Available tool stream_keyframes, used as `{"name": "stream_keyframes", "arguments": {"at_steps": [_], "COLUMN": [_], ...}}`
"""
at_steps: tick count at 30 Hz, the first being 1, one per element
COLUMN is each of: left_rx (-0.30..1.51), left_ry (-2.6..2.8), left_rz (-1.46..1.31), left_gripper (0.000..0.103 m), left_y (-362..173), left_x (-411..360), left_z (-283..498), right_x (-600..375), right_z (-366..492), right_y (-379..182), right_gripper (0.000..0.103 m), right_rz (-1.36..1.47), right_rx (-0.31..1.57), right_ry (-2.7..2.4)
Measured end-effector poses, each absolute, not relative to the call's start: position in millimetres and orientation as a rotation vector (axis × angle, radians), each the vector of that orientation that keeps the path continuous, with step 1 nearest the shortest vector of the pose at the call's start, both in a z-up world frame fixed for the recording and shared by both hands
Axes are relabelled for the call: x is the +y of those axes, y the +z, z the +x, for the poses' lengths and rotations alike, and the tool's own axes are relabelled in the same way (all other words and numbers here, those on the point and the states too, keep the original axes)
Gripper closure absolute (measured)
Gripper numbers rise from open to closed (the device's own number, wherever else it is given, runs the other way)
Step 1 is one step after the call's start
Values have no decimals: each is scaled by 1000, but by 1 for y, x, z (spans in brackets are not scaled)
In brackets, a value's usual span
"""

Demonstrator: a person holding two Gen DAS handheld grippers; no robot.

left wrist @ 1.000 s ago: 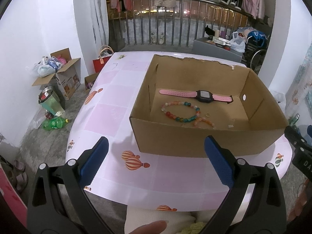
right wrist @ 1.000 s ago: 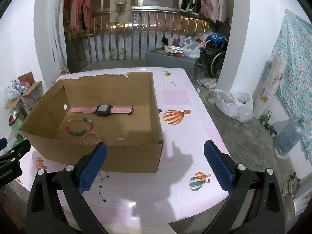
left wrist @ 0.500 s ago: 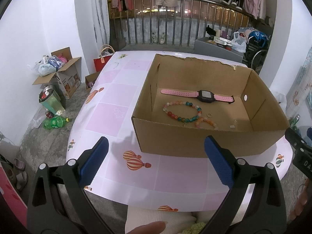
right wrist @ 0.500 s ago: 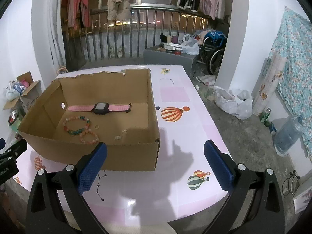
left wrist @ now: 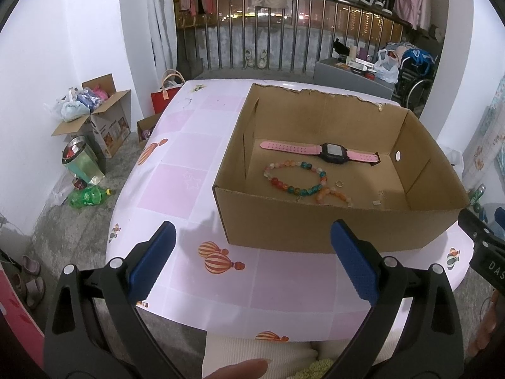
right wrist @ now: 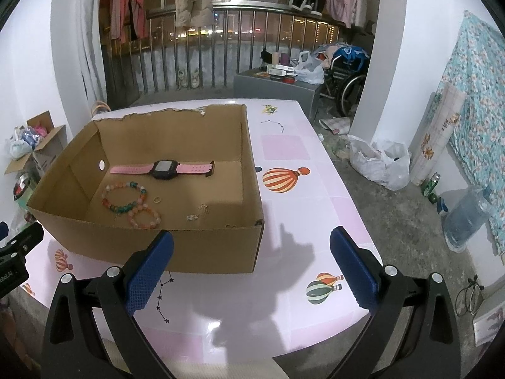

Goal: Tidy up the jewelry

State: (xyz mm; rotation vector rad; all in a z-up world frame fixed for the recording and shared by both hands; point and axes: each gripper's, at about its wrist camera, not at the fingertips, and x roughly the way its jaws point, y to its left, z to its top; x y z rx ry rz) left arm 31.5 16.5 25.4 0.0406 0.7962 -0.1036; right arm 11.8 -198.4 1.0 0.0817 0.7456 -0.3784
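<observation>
An open cardboard box stands on the pink table. Inside lie a pink watch, a multicoloured bead bracelet, an orange bead bracelet, a small ring and tiny silver pieces. My left gripper is open in front of the box's near left corner, holding nothing. My right gripper is open in front of the box's near right corner, also holding nothing. Both hover over the table's front edge.
The pink table has balloon prints. Left of it on the floor are cardboard boxes, a bin and a green bottle. To the right lie a plastic bag and a water jug. A railing stands behind.
Both grippers have drawn back and risen slightly, so the box looks a little farther and more of its floor shows. The jewelry has not moved.
</observation>
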Motion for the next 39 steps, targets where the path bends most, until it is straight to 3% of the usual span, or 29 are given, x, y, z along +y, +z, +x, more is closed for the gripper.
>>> {"name": "stream_keyframes", "arguments": {"at_steps": [39], "left_rx": [784], "left_ry": [-102], "left_rz": [46], "left_gripper": [8], "left_y": [22], "left_x": [15], "left_z": [29], "right_x": [-195], "right_z": [16], "right_y": [-3], "right_gripper": [6], "right_rz": [70], "right_rx": [748], "right_ry": [-372]}}
